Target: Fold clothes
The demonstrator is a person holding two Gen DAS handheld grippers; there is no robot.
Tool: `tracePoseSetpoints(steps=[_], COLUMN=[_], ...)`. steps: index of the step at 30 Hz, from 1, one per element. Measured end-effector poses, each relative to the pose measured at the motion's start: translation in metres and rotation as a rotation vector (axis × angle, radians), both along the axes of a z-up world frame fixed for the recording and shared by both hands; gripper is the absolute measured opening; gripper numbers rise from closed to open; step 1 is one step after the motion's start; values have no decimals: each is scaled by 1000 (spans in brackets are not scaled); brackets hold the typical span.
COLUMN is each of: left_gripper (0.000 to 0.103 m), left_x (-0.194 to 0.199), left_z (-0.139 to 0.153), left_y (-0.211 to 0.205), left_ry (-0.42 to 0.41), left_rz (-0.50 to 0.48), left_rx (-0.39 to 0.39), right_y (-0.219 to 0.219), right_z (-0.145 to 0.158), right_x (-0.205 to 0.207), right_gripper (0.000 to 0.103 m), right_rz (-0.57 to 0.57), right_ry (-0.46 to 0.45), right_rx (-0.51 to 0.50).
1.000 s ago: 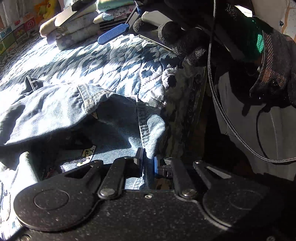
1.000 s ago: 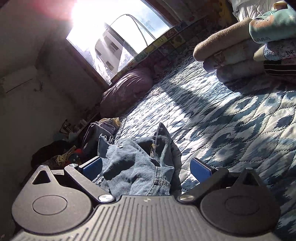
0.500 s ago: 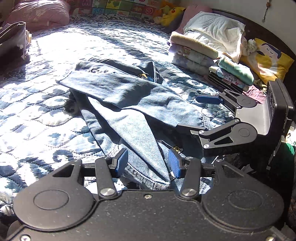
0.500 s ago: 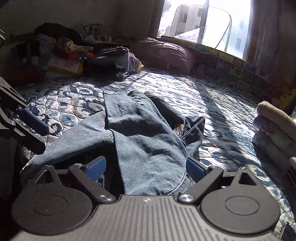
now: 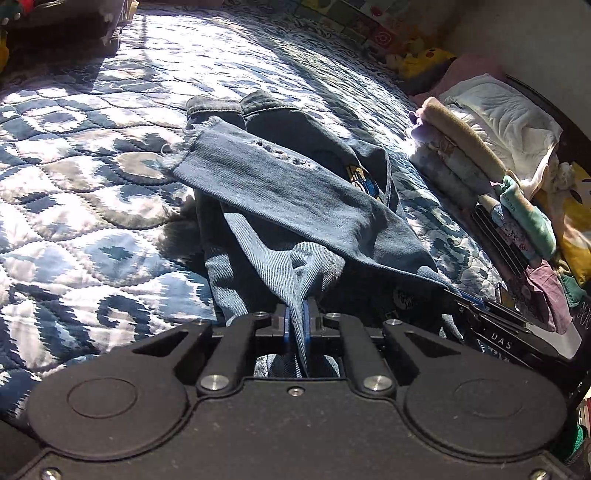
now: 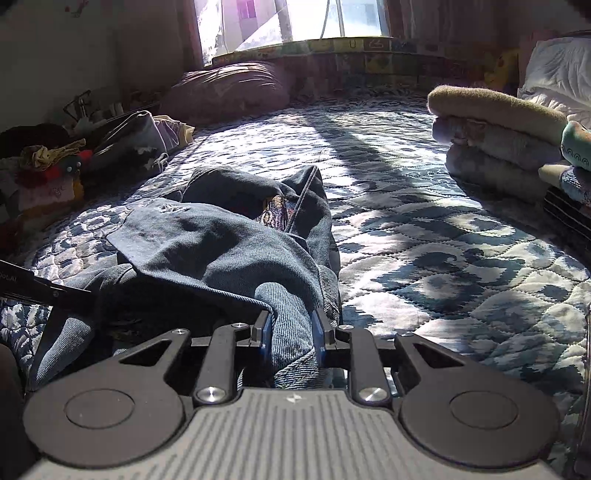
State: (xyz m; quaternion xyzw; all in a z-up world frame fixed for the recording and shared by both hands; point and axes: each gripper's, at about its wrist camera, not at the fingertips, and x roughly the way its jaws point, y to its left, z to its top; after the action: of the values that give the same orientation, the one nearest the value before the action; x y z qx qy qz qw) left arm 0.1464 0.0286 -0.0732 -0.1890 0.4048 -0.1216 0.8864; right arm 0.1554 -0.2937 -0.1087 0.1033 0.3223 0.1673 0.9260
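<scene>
In the left wrist view, the left hand-held gripper [image 5: 296,324] has its blue pads pinched tight on a thin fold of the faded blue denim jeans [image 5: 288,192], which lie crumpled on the blue-and-white quilted bed cover [image 5: 92,206], one frayed leg draped across the top. To the right, the right hand-held gripper [image 5: 466,297] reaches in at the jeans' near edge, and a stack of folded clothes [image 5: 480,162] sits beside a white pillow [image 5: 509,114]

In the right wrist view, the right hand-held gripper [image 6: 291,334] is clamped around a thicker bunch of the jeans [image 6: 221,243]. The left hand-held gripper [image 6: 44,286] shows at the left edge. A purple cushion [image 6: 229,88] lies under the window [image 6: 288,18]
</scene>
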Motion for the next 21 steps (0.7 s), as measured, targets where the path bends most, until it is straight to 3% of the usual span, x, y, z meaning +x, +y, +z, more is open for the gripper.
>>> tracePoseSetpoints(steps=[3,7,10,12,15,18,21], left_gripper=[4,4,4,4,7,10,27], left_x=[-12,-29,-36,-39,-52,-67,-73], left_z=[23,34,18,3,-4,8,26], left_y=[33,71,95,108,119,124,126], left_ry=[-48,-51,31,112,131,89,35], left_rz=[16,61,138,192,192,150,113], left_rx=[-1,12,4,29,29,54,92], right_y=[-27,-38,-40,-44,-49,-41,-20], right_z=[-6,-20,-35,-45,-44,-21,6], right_x=[3,-6,-20,-30,-43,-62,-80], right_gripper=[21,18,17,17,22,34,43], right_rz=[-81,-138,-185,-228,-218,-179,-118], right_ry=[74,168,247,292,283,145,-42], right_rx=[250,419,474,463,455,312,137])
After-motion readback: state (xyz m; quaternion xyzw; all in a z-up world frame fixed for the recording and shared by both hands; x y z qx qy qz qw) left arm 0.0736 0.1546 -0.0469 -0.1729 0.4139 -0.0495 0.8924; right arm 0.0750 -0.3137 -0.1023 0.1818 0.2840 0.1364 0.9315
